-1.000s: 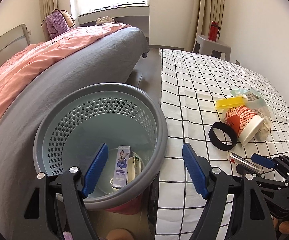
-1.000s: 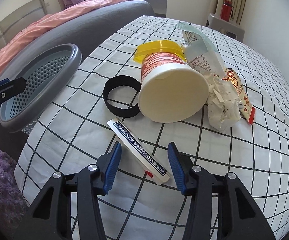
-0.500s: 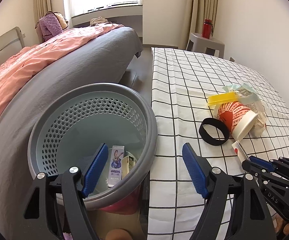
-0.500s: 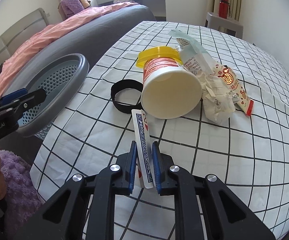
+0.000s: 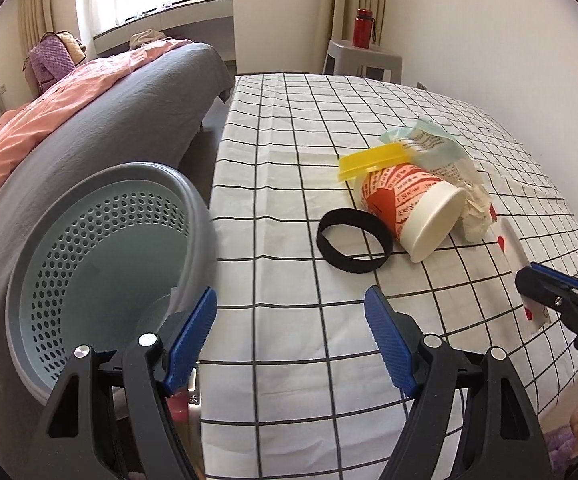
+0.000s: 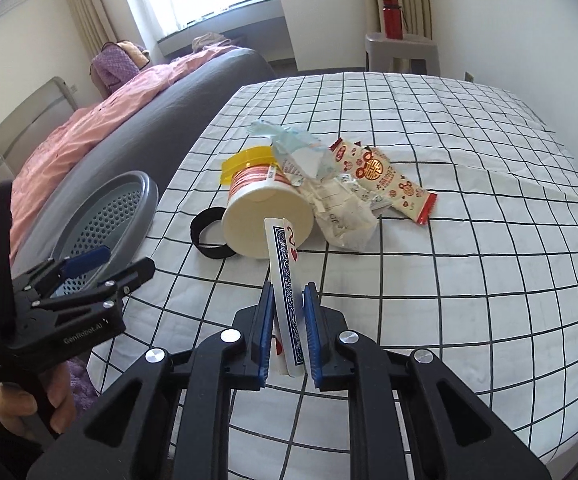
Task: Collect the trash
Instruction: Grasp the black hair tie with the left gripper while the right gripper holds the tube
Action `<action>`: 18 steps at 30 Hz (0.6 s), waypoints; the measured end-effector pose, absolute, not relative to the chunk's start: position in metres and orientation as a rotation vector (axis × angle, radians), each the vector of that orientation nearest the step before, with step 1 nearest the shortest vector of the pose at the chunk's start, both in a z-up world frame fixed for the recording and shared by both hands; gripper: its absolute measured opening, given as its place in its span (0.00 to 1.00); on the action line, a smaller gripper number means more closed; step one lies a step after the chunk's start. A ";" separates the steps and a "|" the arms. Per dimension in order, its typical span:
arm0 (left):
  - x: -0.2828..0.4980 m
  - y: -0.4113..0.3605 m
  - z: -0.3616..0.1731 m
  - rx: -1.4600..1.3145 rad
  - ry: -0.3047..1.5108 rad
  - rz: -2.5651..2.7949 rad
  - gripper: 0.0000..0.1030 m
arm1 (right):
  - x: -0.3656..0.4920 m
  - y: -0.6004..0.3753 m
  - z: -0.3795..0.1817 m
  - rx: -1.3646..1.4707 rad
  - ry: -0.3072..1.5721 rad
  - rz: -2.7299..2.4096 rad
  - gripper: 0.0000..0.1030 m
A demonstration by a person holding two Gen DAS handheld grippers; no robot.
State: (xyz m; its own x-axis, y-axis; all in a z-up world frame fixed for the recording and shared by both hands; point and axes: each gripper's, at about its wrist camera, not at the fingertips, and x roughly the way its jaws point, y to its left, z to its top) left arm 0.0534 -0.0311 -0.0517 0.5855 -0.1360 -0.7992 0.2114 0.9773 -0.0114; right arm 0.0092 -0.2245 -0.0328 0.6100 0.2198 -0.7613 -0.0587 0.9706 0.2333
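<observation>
Where cards lay flat before, right tongs (image 6: 288,334) grip playing cards (image 6: 285,280) upright; left tongs (image 5: 291,340) spread, empty.

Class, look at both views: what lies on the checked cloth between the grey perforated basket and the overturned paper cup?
A black elastic band lies flat between the basket and the cup, nearer the cup. The left wrist view shows it best.

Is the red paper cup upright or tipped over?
Tipped over: the red paper cup lies on its side on the checked cloth, pale base facing the camera.

Cup (image 6: 267,216) on its side on bed (image 6: 469,240); band (image 6: 205,238) left of cup, wrappers (image 6: 349,200) right, basket (image 6: 105,216) further left.
</observation>
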 end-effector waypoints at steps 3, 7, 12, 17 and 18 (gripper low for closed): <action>0.061 -0.044 -0.059 0.095 0.949 -0.223 0.71 | 0.009 -0.233 -0.029 0.212 0.891 0.154 0.15; 0.071 -0.058 -0.068 0.105 0.979 -0.230 0.71 | 0.008 -0.239 -0.025 0.231 0.879 0.155 0.15; 0.083 -0.067 -0.077 0.097 1.006 -0.232 0.71 | 0.009 -0.243 -0.021 0.248 0.869 0.160 0.15; 0.092 -0.075 -0.084 0.108 1.016 -0.221 0.71 | 0.008 -0.246 -0.017 0.265 0.859 0.166 0.15; 0.094 -0.076 -0.085 0.111 1.017 -0.221 0.71 | 0.008 -0.247 -0.017 0.267 0.857 0.166 0.15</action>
State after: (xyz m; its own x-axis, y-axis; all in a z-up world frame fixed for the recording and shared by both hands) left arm 0.0936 -0.0764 -0.0845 0.5066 -0.1310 -0.8522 0.2339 0.9722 -0.0103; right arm 0.0077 -0.2470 -0.0165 0.6450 0.2507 -0.7219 -0.0373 0.9539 0.2979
